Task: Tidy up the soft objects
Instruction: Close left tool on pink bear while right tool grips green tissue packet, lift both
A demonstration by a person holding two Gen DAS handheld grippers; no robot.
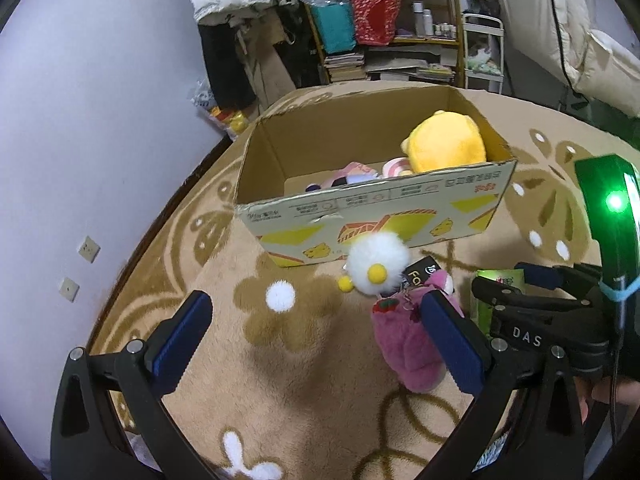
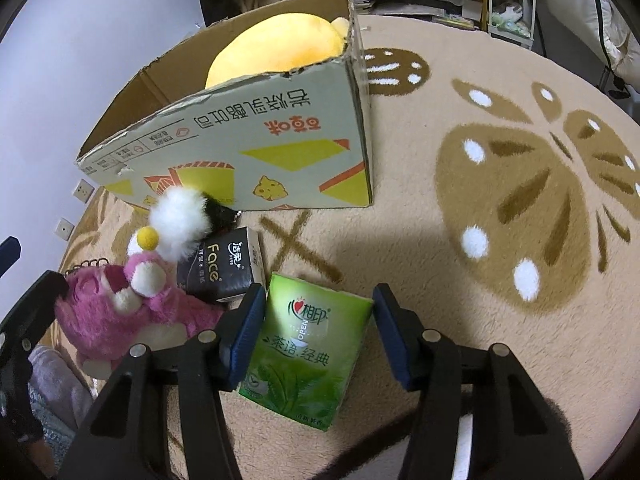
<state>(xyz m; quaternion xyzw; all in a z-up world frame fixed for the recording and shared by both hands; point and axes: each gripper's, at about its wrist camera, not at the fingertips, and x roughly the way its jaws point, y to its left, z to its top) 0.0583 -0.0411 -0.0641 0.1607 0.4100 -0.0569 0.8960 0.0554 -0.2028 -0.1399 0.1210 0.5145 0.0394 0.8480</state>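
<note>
The right hand-held gripper (image 2: 318, 334) is spread wide with its two blue pads straddling the green pack (image 2: 306, 354) of tissues, which lies flat on the rug (image 2: 500, 240); the left pad looks to be touching or nearly touching the pack's edge, the right pad stands just clear, so nothing is pinched yet. That straddle suggests the pack is the next thing to be lifted, and its soft sides will probably give a little when squeezed. The left hand-held gripper (image 1: 316, 330) is also wide and holds nothing; its right pad sits against or just in front of the pink bear (image 1: 404, 344), though contact cannot be told, and its left pad hangs over bare rug, as if it waits beside the pile rather than working. Outward from the green pack, a black pack (image 2: 224, 268) lies just beyond it, touching the bear, and a white pompom (image 2: 182, 220) with a yellow ball rests on top of the bear's head and against the black pack. Behind these, the box (image 2: 248, 148) stands open on the rug, near enough for a short carry; a yellow plush (image 1: 446, 142) already fills its right end and smaller pink and white things lie on its floor, so it seems to be the collecting place, with four items still outside.
</note>
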